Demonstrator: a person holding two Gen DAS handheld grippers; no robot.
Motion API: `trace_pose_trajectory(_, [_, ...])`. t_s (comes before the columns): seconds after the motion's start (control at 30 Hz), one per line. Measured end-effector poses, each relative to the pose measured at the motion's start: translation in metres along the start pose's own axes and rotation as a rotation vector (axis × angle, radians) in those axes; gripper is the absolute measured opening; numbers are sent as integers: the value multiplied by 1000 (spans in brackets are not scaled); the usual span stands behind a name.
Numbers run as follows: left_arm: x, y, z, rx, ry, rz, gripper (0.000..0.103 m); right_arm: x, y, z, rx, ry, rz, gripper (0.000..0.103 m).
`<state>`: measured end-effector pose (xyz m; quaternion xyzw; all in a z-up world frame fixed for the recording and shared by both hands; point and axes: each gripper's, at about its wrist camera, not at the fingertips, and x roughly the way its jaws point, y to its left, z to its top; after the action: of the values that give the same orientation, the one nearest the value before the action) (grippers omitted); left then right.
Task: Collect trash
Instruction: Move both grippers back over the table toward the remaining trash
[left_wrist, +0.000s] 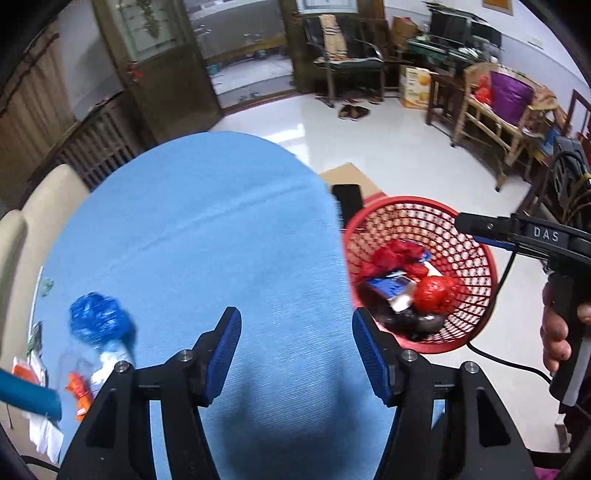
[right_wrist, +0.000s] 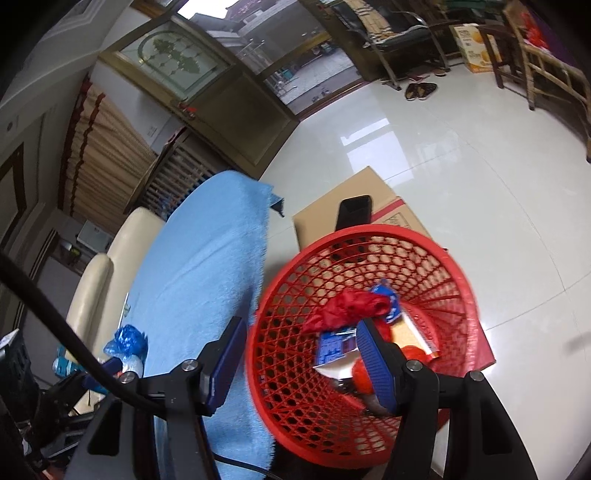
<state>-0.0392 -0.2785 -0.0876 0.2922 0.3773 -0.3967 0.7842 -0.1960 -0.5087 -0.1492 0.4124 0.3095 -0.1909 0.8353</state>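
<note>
Blue crumpled bag (left_wrist: 99, 319) lies on the table (left_wrist: 229, 229) at ten o'clock from the left tool (left_wrist: 295, 354), nearer it than the right tool (right_wrist: 299, 360). Both tools gape, empty. Red basket (left_wrist: 476, 251) stands at two o'clock.

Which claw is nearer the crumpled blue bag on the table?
Left. The left claw hangs open over the blue cloth, the blue bag just off its left finger. The right claw is open over the red basket.
</note>
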Motion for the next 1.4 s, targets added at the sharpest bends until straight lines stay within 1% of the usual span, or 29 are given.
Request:
trace_pose_trajectory(0.23, [-11,31,-15,-59,-17,46,63,10,38,-6,-79,29,7,66])
trace_pose_trajectory(0.5, [-17,59,-34,-128,-19,63,63,23,84,-18,-170,69,15,66])
trace_pose_trajectory(0.67, [-20,81,-56,-186,-10,69,63,33,108,-27,-226,99,21,66])
trace_pose_trajectory(0.77, [-19,100,-77,-238,9,83,63,42,122,-34,-258,124,25,66])
trace_pose_trajectory(0.9, [-19,134,-106,-343,38,110,63,55,144,-43,-305,158,34,66])
trace_pose_trajectory(1.2, [-29,217,-178,-575,81,226,63,88,218,-71,-468,237,96,66])
trace_pose_trajectory(1.33, [-33,242,-195,-641,75,256,63,112,257,-82,-530,303,148,66])
trace_pose_trajectory(1.4, [-37,248,-199,-657,64,261,63,129,280,-89,-548,344,170,66])
